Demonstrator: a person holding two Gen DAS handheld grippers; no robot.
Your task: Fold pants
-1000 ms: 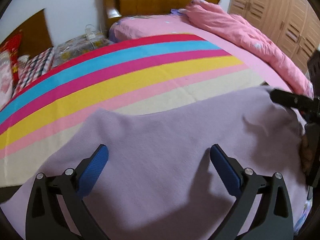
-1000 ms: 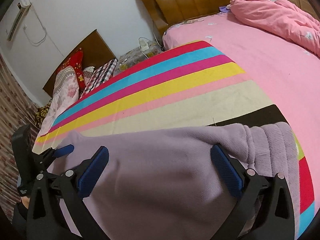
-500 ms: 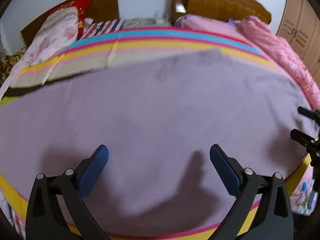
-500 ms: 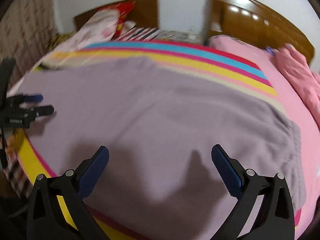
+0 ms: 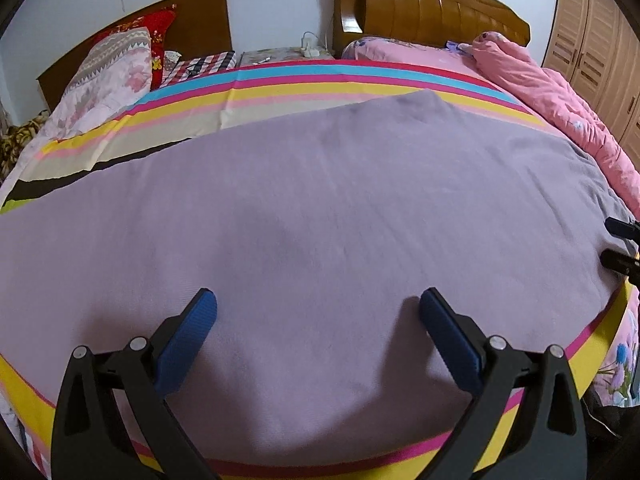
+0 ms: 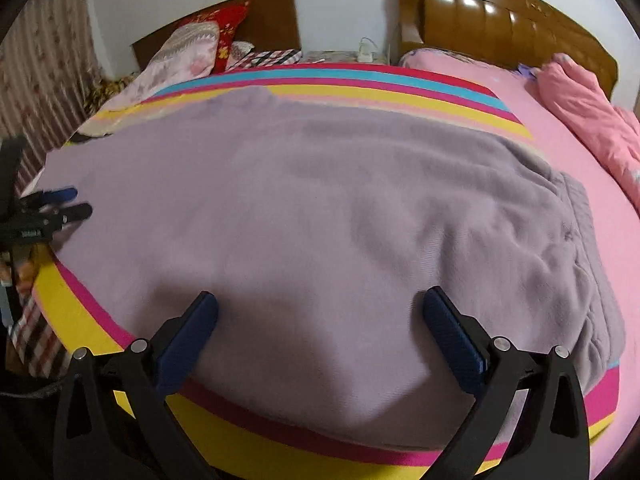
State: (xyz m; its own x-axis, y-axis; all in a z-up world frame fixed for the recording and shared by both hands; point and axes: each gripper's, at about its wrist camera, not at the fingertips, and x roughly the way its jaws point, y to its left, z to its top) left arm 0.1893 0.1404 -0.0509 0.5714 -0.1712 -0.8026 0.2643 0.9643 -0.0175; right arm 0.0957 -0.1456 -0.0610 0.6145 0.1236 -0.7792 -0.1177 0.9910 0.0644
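The lilac knit pants [image 5: 320, 208] lie spread flat across the striped sheet, filling most of both views; they also show in the right wrist view [image 6: 320, 208], with the ribbed waistband [image 6: 580, 248] bunched at the right. My left gripper [image 5: 318, 306] is open and empty, hovering just above the near part of the fabric. My right gripper [image 6: 320, 306] is open and empty too, over the near edge by the waistband end. The right gripper's fingertips [image 5: 620, 244] show at the right edge of the left wrist view, and the left gripper [image 6: 60, 204] shows at the left edge of the right wrist view.
A striped sheet [image 5: 280, 92] covers the bed under the pants; its yellow and magenta border [image 6: 80, 312] runs along the near bed edge. A pink duvet [image 5: 552, 92] is heaped at the far right. Pillows [image 5: 112, 68] lie far left, wooden headboard [image 5: 432, 12] behind.
Both grippers have pulled back and up from the pants, so the whole garment now shows lying flat. Both stay open and empty.
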